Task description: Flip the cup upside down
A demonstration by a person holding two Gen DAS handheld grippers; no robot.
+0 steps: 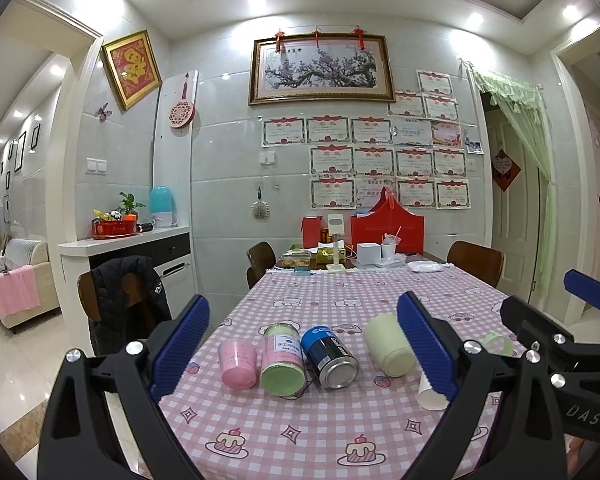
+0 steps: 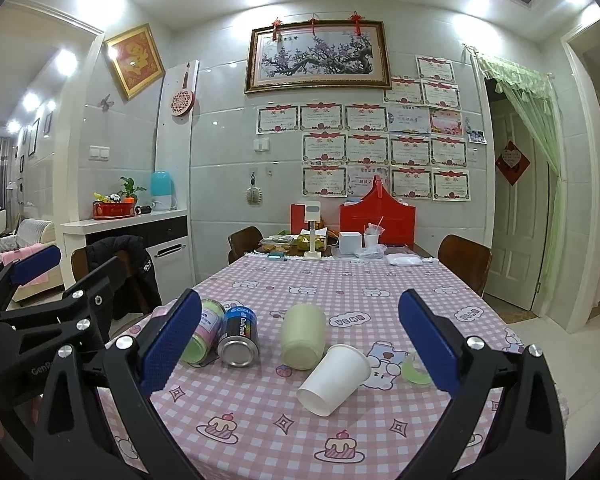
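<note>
Partly, the left tongs' finger [image 1: 426, 346] hides the white cup [image 1: 430, 394].

Near the front edge of the surface [image 2: 380, 280] lie one white paper cup [image 2: 334, 374], one pink cup [image 1: 238, 364], one cream cup [image 2: 304, 336], one green-lidded jar [image 1: 282, 360], one blue can [image 2: 240, 336] and, at three o'clock, one green ring [image 2: 414, 370]. Four chairs stand around. Two grippers show, two blue fingers [image 1: 182, 344] each.
</note>
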